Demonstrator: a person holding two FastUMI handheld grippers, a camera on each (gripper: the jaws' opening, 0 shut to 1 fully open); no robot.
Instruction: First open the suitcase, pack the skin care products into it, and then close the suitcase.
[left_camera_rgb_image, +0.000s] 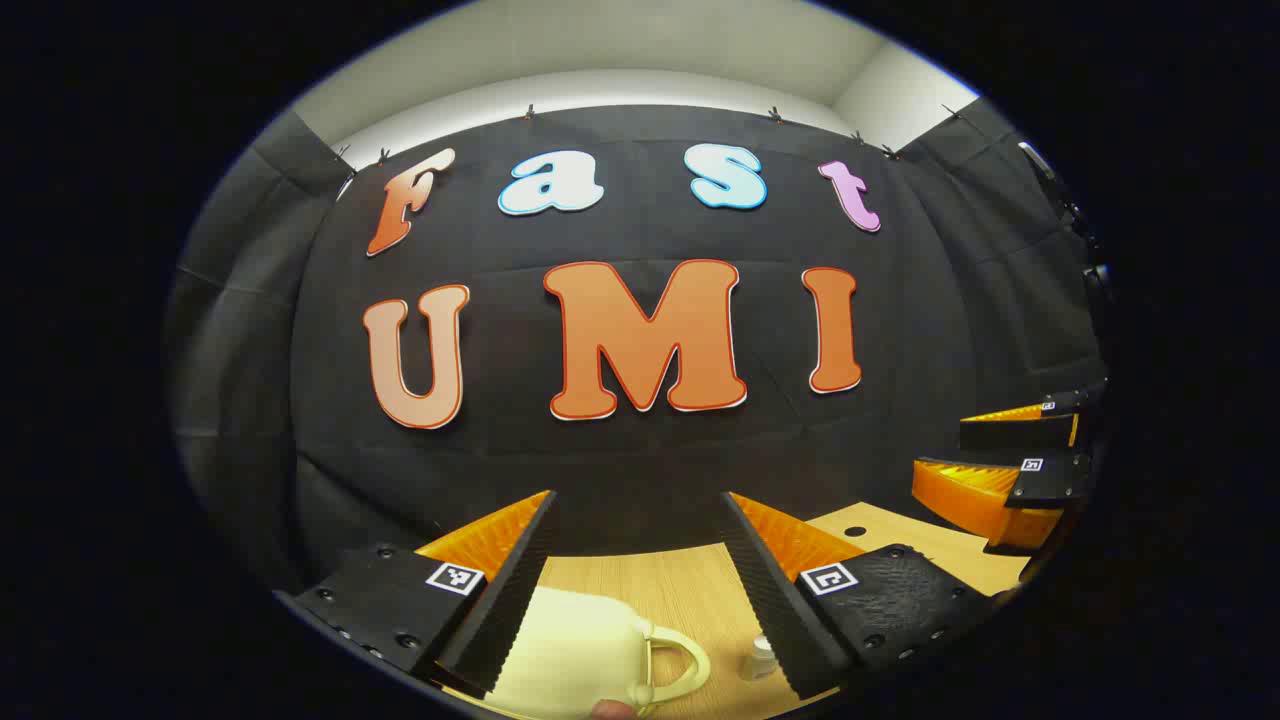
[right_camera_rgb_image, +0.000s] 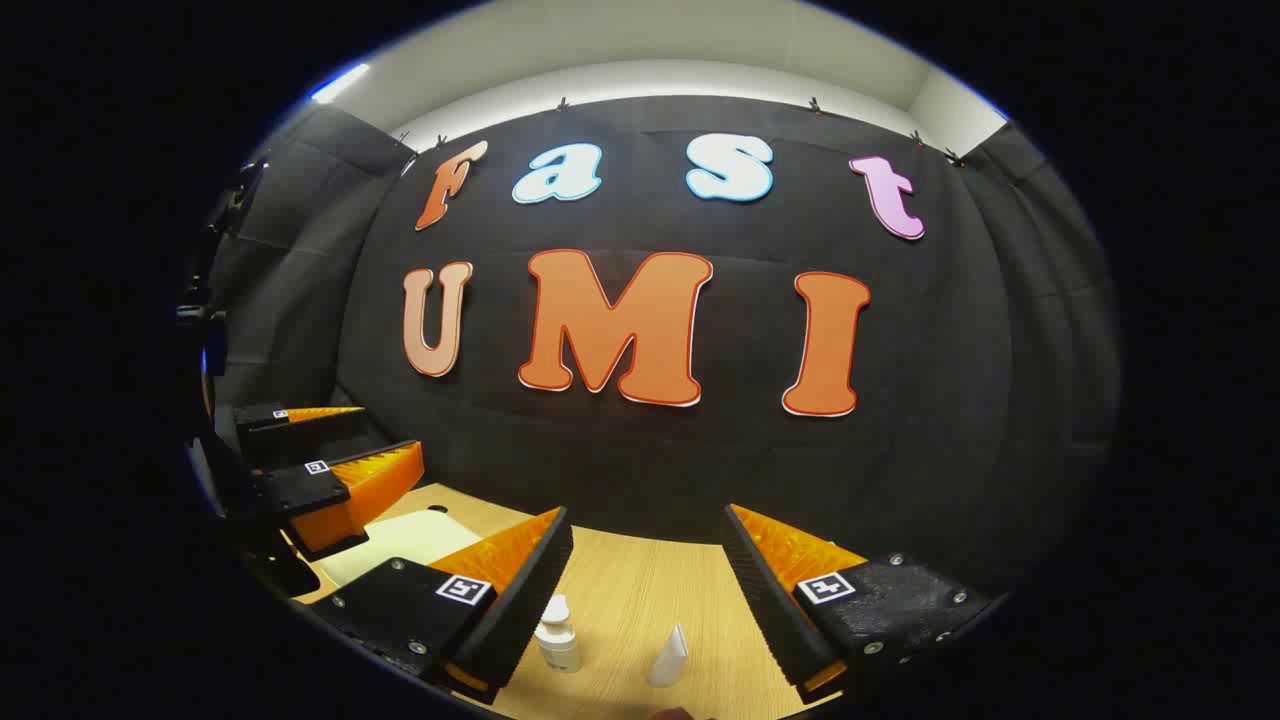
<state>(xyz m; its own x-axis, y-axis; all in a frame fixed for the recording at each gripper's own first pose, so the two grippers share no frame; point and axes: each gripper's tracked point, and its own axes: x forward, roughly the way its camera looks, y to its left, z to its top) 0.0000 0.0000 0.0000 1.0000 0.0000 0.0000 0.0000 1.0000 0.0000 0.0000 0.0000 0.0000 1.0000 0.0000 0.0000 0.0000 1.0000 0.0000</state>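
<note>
- Left tongs (left_camera_rgb_image: 640, 590) gape wide, empty, above the closed cream suitcase (left_camera_rgb_image: 575, 655) on the surface (left_camera_rgb_image: 690, 590).
- Right tongs (right_camera_rgb_image: 645, 600) wide, empty; a small bottle (right_camera_rgb_image: 557, 635) and a white tube (right_camera_rgb_image: 668, 657) stand between their fingers.

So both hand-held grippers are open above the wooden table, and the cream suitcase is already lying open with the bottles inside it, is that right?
Not quite. The left gripper view shows the cream suitcase closed, handle out, and the right gripper view shows the two small bottles standing on the wooden table. Both the left hand-held gripper and right hand-held gripper are open.
</note>
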